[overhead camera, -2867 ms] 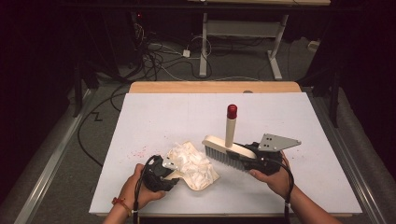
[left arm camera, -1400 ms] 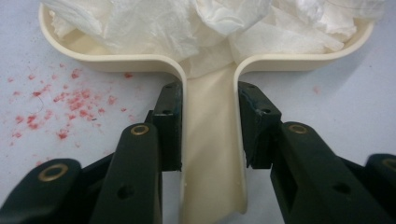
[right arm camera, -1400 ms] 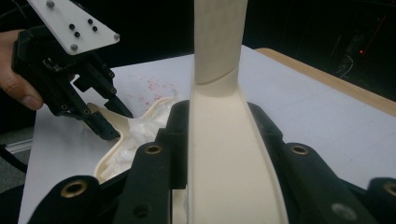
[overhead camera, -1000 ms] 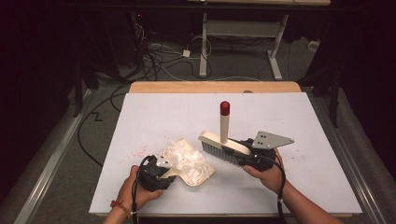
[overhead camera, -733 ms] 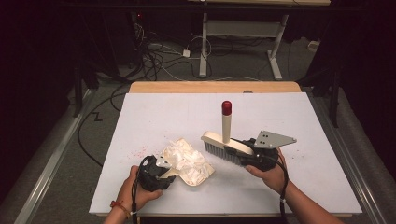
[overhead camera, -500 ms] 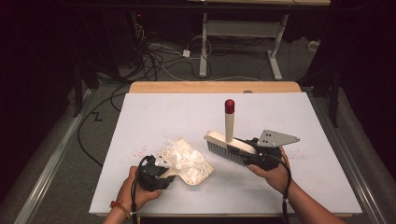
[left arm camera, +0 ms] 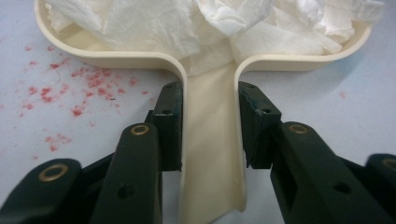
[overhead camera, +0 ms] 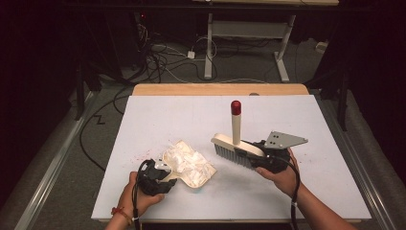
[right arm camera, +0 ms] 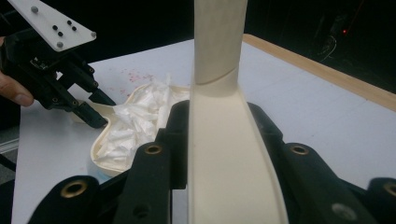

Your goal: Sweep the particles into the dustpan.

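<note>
Dustpan at left on the white surface, heaped with crumpled tissue, handle pointing back toward the person. Left claw pinching that handle from both sides, pan mouth facing right and slightly away. Red crumbs scattered just left of the pan, outside it. Further right, brush held by the right claw, jaws pressed on the flat cream back, bristles down and apparently just above the surface, red-tipped handle standing upright. Long axis of the brush head running left-away to right-near, roughly across the pan's open edge; a narrow strip of bare surface between bristles and pan lip. Pan lying left of the brush, so any sweep probably leftward into the mouth; crumbs on the far side of the pan, nearer the left hand than the right.

Left claw view: handle clamped between the pads, tissue piled to the rim, crumbs sharp on the surface at left, far clearer than from above. Right claw view: brush back gripped between the jaws, pan and left claw beyond, bristles hidden beneath. High view alone giving the gap between brush and pan.
</note>
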The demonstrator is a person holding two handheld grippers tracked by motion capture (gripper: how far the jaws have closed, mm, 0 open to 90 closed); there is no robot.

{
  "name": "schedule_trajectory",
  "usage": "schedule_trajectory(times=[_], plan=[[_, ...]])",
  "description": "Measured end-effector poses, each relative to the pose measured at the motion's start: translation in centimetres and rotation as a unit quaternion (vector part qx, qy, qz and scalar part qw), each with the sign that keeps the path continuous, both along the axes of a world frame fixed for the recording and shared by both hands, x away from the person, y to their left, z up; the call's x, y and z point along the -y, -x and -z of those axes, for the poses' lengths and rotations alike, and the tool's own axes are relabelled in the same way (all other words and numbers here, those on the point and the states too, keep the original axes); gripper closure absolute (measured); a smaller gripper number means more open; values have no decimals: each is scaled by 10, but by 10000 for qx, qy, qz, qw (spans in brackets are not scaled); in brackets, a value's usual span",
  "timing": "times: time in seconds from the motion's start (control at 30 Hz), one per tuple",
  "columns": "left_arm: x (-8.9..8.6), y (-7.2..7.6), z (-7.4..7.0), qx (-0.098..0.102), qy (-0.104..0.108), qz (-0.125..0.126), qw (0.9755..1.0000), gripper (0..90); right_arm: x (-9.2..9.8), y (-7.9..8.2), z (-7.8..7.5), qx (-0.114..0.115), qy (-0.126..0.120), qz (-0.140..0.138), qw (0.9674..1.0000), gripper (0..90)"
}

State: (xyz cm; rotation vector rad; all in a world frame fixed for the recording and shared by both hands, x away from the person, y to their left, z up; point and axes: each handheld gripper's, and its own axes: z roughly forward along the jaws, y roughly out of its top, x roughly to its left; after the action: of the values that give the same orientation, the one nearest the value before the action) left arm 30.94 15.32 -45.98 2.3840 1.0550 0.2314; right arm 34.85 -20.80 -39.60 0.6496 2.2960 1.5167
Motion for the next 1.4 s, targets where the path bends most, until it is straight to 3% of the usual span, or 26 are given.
schedule_trajectory(times=[0.27,0.73,0.83,1.4], plan=[[-4,0,1,9,31,-173,9998,626,9,3,-10,-148,60,-74,9998,679],[-6,-3,2,25,-10,-120,9999,628,27,5,-26,-216,97,133,9996,679],[-6,-3,2,25,7,-125,9999,627,35,9,-27,-251,231,172,9993,679],[-6,-2,2,24,6,-215,9998,627,83,32,-14,-594,262,351,9973,679]])
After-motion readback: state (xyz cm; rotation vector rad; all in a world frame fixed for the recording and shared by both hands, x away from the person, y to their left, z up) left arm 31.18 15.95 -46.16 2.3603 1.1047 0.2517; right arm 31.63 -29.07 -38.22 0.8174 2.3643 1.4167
